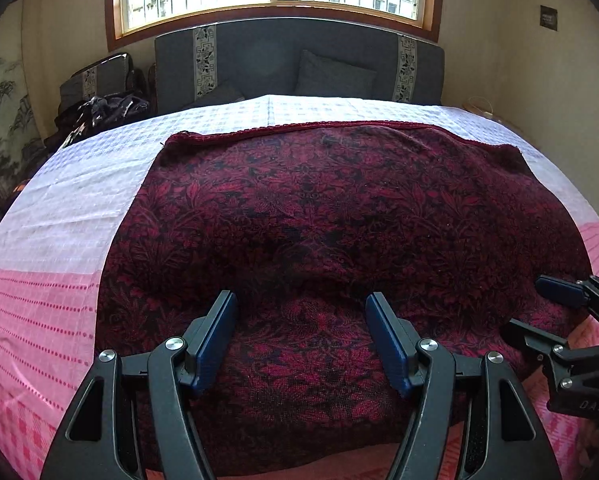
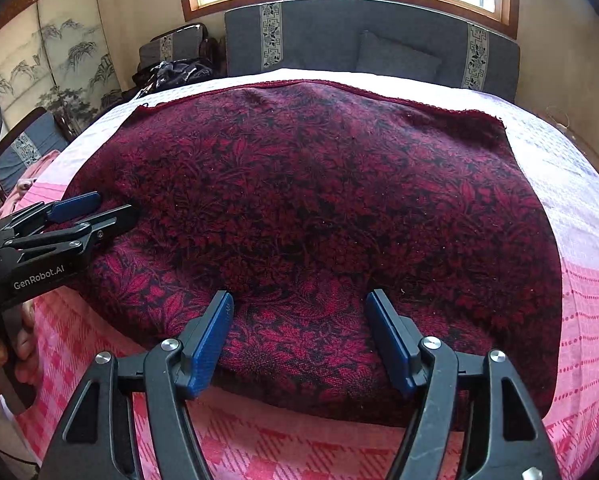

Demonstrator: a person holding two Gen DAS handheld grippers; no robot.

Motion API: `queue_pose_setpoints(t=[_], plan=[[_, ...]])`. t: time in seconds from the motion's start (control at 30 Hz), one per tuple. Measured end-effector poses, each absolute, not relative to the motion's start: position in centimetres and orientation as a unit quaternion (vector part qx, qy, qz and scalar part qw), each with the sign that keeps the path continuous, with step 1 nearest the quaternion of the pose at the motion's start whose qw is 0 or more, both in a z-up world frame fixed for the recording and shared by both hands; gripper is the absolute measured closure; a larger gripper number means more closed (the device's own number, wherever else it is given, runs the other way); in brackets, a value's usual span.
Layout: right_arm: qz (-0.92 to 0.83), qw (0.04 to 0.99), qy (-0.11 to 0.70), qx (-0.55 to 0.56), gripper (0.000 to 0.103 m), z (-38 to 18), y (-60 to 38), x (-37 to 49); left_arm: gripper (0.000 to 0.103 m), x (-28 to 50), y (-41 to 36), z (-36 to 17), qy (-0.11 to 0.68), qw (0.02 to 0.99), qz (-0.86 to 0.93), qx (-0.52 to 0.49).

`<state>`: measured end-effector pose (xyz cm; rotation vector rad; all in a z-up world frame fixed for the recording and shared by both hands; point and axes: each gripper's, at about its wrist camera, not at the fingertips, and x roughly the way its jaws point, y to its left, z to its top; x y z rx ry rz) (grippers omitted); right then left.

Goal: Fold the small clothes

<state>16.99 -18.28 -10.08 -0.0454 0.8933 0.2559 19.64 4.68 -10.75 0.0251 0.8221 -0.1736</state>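
A dark red cloth with a black leaf pattern lies spread flat on the bed, its trimmed far edge toward the headboard; it also fills the right wrist view. My left gripper is open and empty over the cloth's near edge. My right gripper is open and empty, also over the near edge. The right gripper shows at the right of the left wrist view, and the left gripper at the left of the right wrist view, both open by the cloth's sides.
The bed has a pink and white checked cover. A grey headboard with a grey cushion stands under a window. A chair with dark clothes stands at the far left. A painted screen lines the left wall.
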Motion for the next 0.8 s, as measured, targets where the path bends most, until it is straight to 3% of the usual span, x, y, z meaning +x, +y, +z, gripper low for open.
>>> queue_pose_setpoints(t=[0.2, 0.23, 0.3, 0.5, 0.8], plan=[[0.127, 0.897, 0.423, -0.020, 0.026, -10.2, -18.4, 16.8, 0.036, 19.4, 4.7, -11.1, 0.398, 0.913, -0.083, 0.008], [0.128, 0.901, 0.415, -0.011, 0.028, -9.9, -18.7, 16.6, 0.036, 19.4, 4.7, -11.1, 0.399, 0.913, -0.084, 0.006], [0.122, 0.913, 0.389, 0.015, 0.041, -8.9, -19.9, 15.8, 0.035, 19.5, 4.9, -11.1, 0.400, 0.913, -0.085, 0.001], [0.046, 0.917, 0.395, 0.013, 0.051, -7.4, -23.7, 15.7, 0.031, 19.7, 5.1, -11.2, 0.404, 0.911, -0.084, -0.001], [0.027, 0.901, 0.432, 0.019, 0.044, -9.7, -25.8, 16.4, 0.025, 20.0, 5.1, -11.2, 0.409, 0.908, -0.087, -0.002]])
